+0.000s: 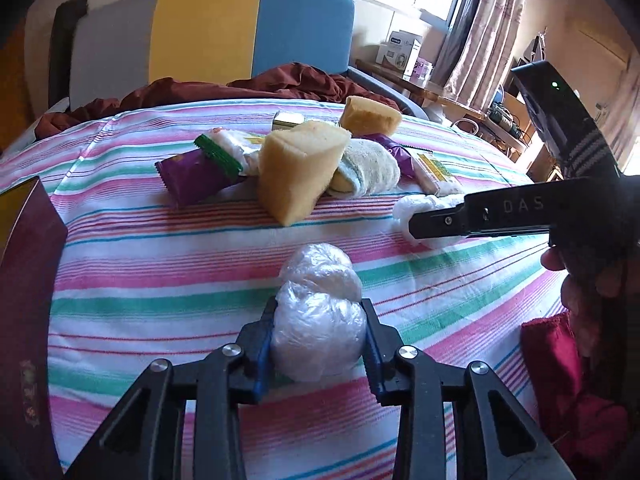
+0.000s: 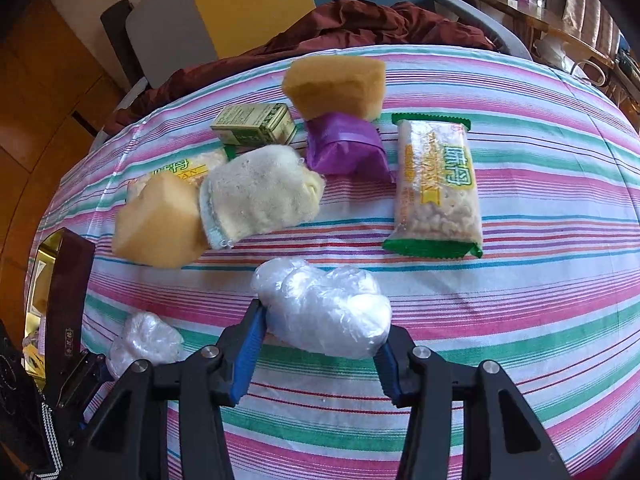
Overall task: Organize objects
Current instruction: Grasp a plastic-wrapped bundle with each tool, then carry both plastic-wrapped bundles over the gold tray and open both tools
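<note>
Left tool [image 1: 318, 344] pinches one plastic-wrapped bundle [image 1: 316, 320]; right tool [image 2: 320, 332] pinches another wrapped bundle [image 2: 328, 308]

Near: plastic bundle [image 1: 318, 328] in my left claw [image 1: 319, 342] | right: second bundle [image 2: 326, 308] in my right claw [image 2: 322, 340] | far: sponge [image 1: 298, 170], rolled towel [image 1: 368, 170], snack packets [image 2: 438, 188] on the striped cloth [image 1: 160, 264].

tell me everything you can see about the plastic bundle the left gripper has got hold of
The plastic bundle is a crumpled wad of thin, translucent whitish film, bunched into two rounded lobes. The left gripper is shut on its nearer lobe, blue-edged pads pressing both sides; the farther lobe sticks out past the fingertips. It sits low over the striped cloth, apart from the other items.
</note>
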`<action>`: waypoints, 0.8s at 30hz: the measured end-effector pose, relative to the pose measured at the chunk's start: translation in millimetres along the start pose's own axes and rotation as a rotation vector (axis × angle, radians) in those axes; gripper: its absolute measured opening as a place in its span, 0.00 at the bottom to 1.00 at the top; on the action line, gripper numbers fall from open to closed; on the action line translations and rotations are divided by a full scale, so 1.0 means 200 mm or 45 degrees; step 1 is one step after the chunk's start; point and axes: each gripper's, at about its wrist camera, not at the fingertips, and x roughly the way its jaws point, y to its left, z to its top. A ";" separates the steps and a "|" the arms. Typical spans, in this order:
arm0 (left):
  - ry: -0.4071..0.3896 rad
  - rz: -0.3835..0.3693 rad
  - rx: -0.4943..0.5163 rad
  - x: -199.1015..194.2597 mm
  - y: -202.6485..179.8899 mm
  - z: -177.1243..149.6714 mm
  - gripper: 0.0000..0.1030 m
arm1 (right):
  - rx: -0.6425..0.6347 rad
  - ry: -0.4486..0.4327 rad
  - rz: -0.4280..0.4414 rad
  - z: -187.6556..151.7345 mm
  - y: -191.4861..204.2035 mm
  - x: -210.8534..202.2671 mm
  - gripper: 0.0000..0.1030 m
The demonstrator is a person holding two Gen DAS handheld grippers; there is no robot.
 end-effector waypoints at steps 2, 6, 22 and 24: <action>0.004 -0.012 -0.031 -0.04 0.01 -0.03 0.36 | -0.027 0.001 -0.002 0.00 0.03 0.01 0.49; 0.003 -0.057 -0.113 -0.14 0.06 -0.07 0.36 | -0.070 0.004 0.000 0.03 0.06 0.06 0.49; -0.125 -0.027 -0.127 -0.58 0.20 -0.16 0.36 | -0.104 0.001 -0.013 0.03 0.07 0.07 0.49; -0.146 -0.006 -0.139 -0.62 0.24 -0.17 0.36 | -0.117 -0.002 0.019 0.03 0.09 0.06 0.48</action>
